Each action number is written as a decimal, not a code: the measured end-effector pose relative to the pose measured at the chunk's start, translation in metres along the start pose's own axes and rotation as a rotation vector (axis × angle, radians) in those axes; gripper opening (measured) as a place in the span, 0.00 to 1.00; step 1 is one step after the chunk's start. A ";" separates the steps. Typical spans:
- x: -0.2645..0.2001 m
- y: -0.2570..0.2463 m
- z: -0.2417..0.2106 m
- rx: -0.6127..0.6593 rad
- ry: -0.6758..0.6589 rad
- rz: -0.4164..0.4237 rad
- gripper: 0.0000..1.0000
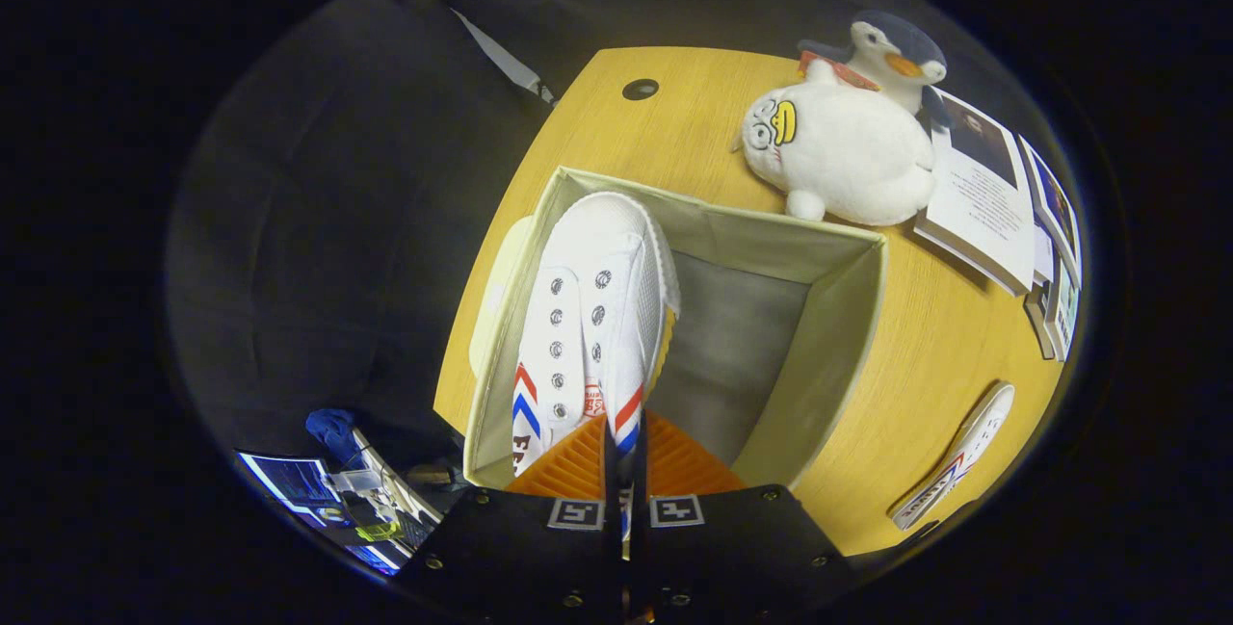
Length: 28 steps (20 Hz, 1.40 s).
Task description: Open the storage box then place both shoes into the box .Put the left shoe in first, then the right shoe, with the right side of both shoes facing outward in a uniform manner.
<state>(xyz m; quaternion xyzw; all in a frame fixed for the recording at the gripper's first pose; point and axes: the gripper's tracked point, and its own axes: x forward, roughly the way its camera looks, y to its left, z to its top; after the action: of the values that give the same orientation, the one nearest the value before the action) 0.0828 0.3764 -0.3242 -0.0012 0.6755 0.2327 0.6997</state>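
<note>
With jaws pinching it, one shoe [588,317] over one storage box [828,355]; second shoe [954,459] outside.

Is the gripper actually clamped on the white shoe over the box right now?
Touching. In the gripper view both fingers of the gripper press together on the heel edge of the white shoe, held above the open storage box.

Bystanders on the wooden table [925,336]
A white plush duck [848,158] lies at the far right, a penguin plush [896,52] touching behind it, open books [992,192] just right; monitors [308,490] sit near left, below
</note>
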 end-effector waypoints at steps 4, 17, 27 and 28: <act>0.007 0.009 0.012 -0.002 -0.023 0.035 0.18; -0.074 -0.021 0.020 -0.045 -0.168 0.043 0.86; -0.127 -0.094 -0.025 0.059 -0.241 0.036 0.86; -0.130 -0.105 -0.029 0.074 -0.246 0.031 0.86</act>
<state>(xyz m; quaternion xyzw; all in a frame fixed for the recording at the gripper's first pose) 0.0927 0.2312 -0.2368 0.0636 0.5925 0.2170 0.7732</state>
